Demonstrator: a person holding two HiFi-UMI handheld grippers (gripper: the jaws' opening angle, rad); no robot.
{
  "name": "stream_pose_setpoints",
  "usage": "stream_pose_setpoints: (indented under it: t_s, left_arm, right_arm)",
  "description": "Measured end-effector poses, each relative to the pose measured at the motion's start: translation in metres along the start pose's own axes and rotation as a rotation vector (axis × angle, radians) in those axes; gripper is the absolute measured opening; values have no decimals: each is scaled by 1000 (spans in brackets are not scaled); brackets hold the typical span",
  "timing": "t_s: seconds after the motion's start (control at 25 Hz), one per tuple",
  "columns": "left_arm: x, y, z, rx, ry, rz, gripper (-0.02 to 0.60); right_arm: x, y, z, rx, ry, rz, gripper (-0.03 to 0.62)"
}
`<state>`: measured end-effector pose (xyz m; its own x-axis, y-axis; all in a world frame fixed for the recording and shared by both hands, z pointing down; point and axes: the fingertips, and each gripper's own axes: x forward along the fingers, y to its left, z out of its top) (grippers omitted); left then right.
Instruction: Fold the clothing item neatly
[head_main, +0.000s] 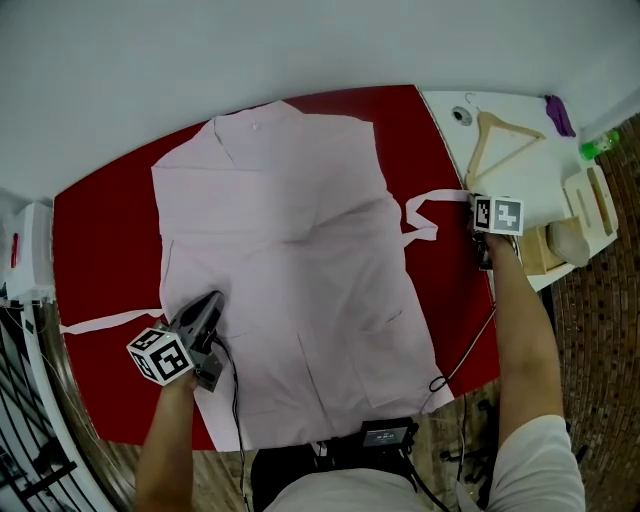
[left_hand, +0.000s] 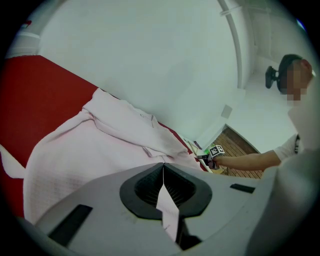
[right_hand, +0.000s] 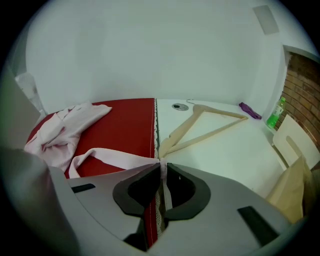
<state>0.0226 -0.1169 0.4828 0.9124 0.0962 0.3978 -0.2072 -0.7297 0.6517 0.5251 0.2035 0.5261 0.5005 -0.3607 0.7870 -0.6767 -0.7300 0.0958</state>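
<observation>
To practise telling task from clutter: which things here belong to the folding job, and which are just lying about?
Job in hand:
garment
tie
left gripper
right gripper
red cloth

Lying about:
hanger
bottle
purple item

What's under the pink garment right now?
A red cloth shows to the left and right of the pink garment, which lies spread on it. The stretch beneath the fabric is covered, so whether anything else is under there cannot be seen.
</observation>
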Motion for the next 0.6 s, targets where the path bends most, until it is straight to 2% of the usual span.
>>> stream_pose_setpoints:
  t_s: [0.24, 0.6]
  left_arm:
    - [0, -14, 4, 4, -13, -38, 8]
    - [6, -34, 5, 38, -13, -120, 8]
  right_arm:
    - [-30, 11, 23, -36, -105, -3, 40]
    - [-115, 92, 89, -169, -342, 150, 40]
